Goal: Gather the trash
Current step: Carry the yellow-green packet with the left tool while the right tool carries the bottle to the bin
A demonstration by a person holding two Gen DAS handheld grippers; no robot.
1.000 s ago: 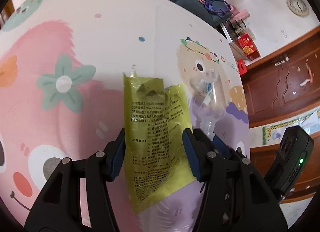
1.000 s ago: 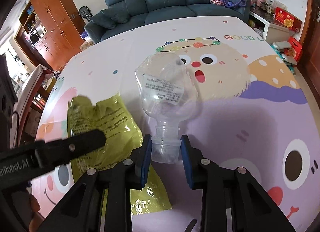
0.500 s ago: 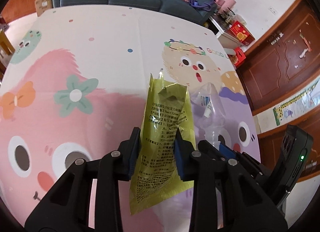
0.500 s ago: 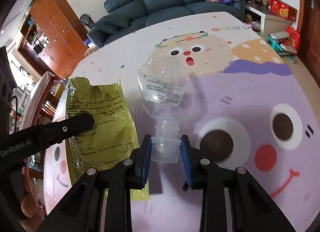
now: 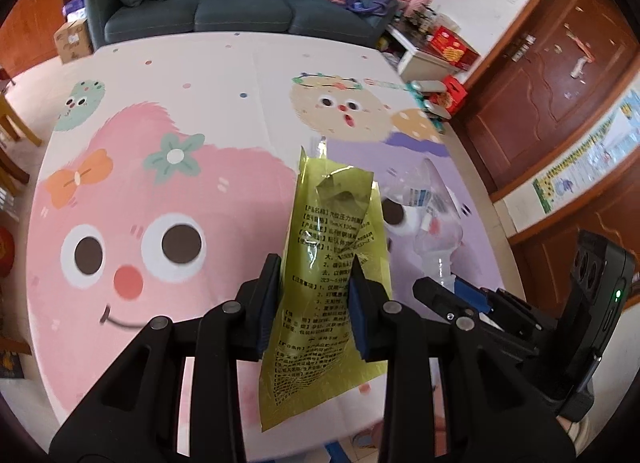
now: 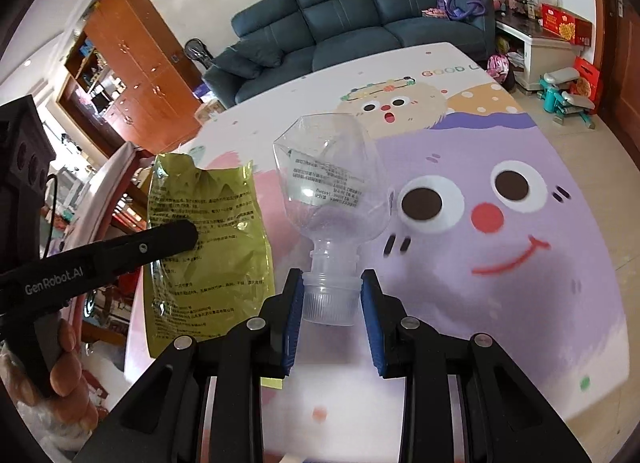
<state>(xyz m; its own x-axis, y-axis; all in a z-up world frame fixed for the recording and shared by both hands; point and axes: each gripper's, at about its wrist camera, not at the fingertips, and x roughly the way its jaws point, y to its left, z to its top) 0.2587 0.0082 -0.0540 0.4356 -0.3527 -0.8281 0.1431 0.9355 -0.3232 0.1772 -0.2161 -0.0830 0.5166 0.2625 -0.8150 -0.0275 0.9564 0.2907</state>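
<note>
Left wrist: crinkled yellow-green wrapper [image 5: 328, 263] w/ black print

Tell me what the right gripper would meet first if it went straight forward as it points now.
Probably the cartoon-printed tablecloth, well beyond the crushed clear plastic bottle that the right gripper holds; depth is unclear.

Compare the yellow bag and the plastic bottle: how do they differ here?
The bag is flat, yellow-green film covered in black print; the bottle is clear, rounded and crumpled, with one small white label. The left tool pinches the bag mid-body, while the right tool grips the bottle by its cap, body pointing away. Both are empty, lifted off the table.
</note>
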